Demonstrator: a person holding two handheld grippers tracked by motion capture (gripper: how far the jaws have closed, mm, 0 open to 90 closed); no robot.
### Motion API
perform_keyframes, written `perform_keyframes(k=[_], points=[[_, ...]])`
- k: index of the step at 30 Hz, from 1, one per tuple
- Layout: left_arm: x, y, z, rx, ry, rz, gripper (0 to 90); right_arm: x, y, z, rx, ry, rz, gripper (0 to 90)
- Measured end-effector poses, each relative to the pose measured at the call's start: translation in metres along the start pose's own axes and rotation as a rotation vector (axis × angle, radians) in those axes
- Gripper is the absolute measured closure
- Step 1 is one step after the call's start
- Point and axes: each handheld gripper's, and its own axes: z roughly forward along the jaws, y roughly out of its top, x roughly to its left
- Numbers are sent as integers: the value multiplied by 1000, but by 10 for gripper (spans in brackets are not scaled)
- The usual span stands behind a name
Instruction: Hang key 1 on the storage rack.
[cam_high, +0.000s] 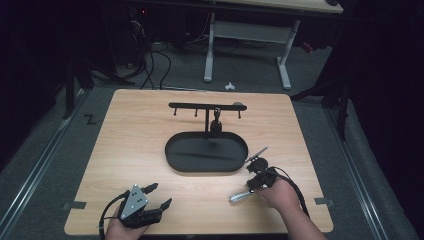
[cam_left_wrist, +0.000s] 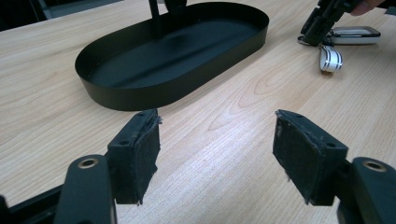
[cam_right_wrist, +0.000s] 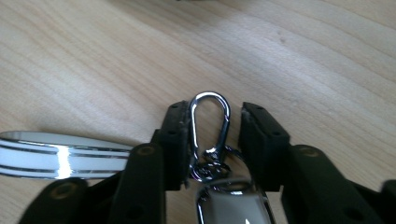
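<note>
A tray (cam_high: 175, 150) sits mid-table (cam_high: 130, 120), a hook stand (cam_high: 206, 106) in it, keys (cam_high: 252, 162) just right.

Left gripper (cam_high: 159, 196) resting low near the table's front edge, jaws spread wide with nothing between. Right gripper (cam_high: 256, 166) angled down near the front right, jaws narrowly apart, hand (cam_high: 277, 192) gripping behind.

In the right gripper view the key fob (cam_right_wrist: 233, 205) runs off the bottom edge, and the white striped tag (cam_right_wrist: 56, 156) is cut by the left edge and partly hidden behind the right tongs (cam_right_wrist: 215, 135). In the left gripper view the rack's post (cam_left_wrist: 155, 18) leaves the top edge. Whether the carabiner (cam_right_wrist: 210, 123) touches either pad cannot be told.
</note>
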Motion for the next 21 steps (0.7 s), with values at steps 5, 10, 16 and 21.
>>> perform_keyframes(k=[5, 10, 16, 21], points=[[-1, 0, 1, 3, -2, 7, 323, 4, -1, -1, 1, -16, -24, 717], [0, 0, 0, 3, -3, 2, 323, -1, 0, -5, -14, -27, -6, 850], [0, 0, 0, 1, -2, 1, 323, -5, -1, -5, -27, -27, 13, 830], [-1, 0, 1, 3, -3, 6, 323, -11, -2, -10, -45, -14, 31, 861]])
